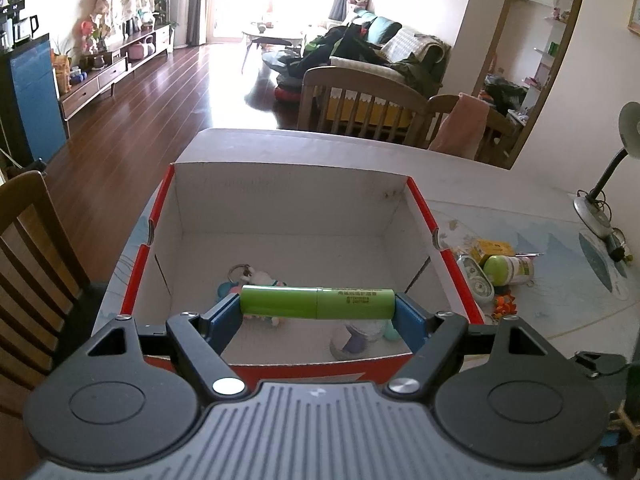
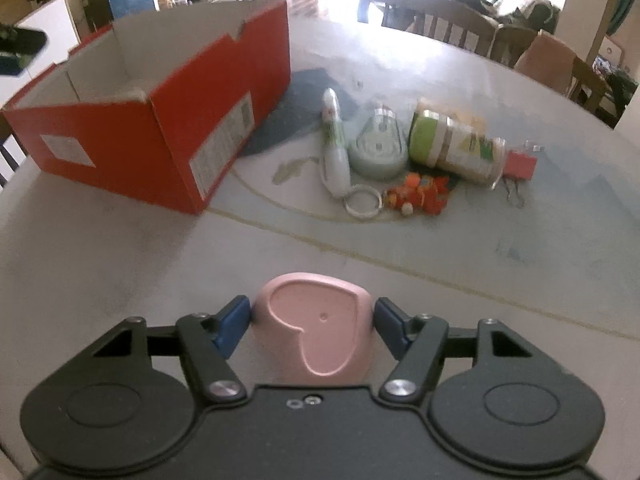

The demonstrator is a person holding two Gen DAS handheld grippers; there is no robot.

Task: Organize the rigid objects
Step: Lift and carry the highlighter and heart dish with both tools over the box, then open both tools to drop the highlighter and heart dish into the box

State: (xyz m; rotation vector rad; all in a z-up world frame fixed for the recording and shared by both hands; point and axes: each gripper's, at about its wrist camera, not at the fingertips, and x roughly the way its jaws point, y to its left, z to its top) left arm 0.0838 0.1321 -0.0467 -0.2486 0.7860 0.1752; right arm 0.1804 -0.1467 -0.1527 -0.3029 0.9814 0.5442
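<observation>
Above the open red cardboard box [image 1: 424, 204] on the pale surface [image 2: 120, 264], the left tool [image 1: 318, 303] clamps a green plastic tube [image 1: 318, 303] endwise, best released low; right of the box, the right tool [image 2: 312, 316] closes around a pink heart-embossed case [image 2: 316, 332].

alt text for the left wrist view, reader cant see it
The left hand-held gripper holds a green tube end to end between its blue pads, above an open red box with small toys on its white floor. To the right, a few loose items lie on the table.
</observation>
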